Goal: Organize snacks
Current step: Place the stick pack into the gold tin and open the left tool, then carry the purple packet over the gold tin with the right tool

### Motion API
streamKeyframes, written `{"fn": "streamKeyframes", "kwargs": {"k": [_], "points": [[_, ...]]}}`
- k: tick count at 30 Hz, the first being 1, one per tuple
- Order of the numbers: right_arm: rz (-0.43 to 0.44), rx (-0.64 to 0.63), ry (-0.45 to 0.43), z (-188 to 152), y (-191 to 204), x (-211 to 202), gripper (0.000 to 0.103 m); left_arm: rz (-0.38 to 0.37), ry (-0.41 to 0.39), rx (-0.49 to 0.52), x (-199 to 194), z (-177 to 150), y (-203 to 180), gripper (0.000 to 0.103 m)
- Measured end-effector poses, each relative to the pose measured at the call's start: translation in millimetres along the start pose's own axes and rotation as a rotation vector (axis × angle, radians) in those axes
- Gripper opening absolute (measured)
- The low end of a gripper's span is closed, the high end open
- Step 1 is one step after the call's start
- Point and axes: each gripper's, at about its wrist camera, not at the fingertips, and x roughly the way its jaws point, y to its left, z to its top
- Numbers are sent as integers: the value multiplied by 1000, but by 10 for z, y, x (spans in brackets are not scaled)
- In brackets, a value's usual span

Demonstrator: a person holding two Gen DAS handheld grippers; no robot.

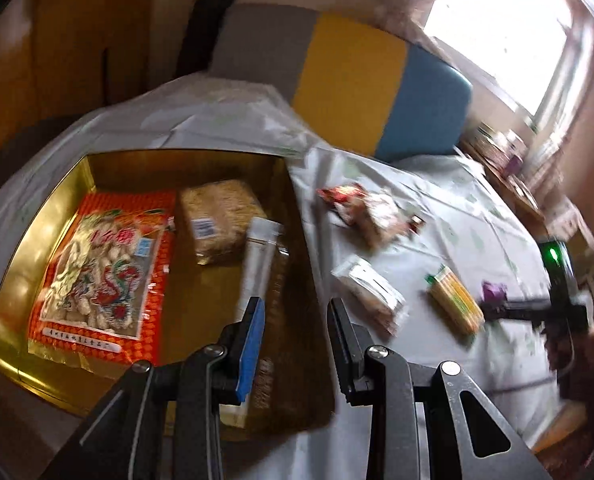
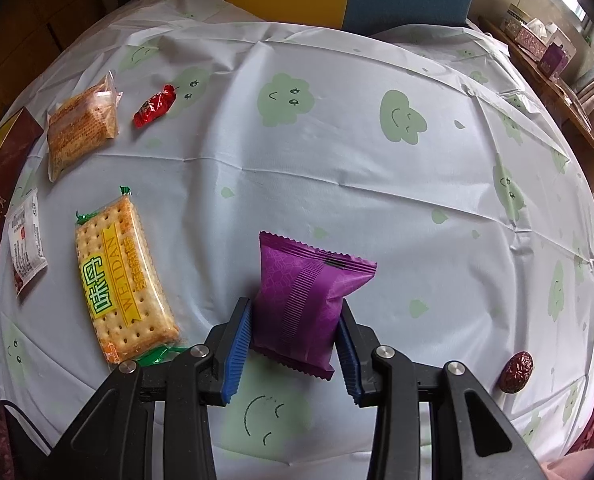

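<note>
Your right gripper (image 2: 295, 320) pinches the purple packet (image 2: 305, 304) just over the tablecloth (image 2: 337, 140); keep it level toward the gold tin (image 1: 41, 216), where your left gripper (image 1: 297, 316) hovers, apparently empty and parted.

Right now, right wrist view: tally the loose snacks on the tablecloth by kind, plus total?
Cracker or biscuit packs: 2, the yellow-banded WEIDAN cracker pack and the clear-wrapped brown biscuit pack
Foil pouches: 2, the purple foil pouch between the right gripper fingers and the white-and-brown printed sachet
Red-wrapped candy: 1
Dried red date: 1
Total: 6
</note>
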Motion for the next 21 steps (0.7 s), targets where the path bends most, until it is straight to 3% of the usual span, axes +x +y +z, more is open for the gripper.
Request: {"fn": "streamKeyframes", "kwargs": {"k": [11, 21], "points": [[-19, -27, -17, -34, 83, -42, 39, -124, 71, 237, 2, -466, -646, 32], [-39, -44, -29, -66, 155, -89, 39, -172, 148, 285, 112, -746, -703, 32]]}}
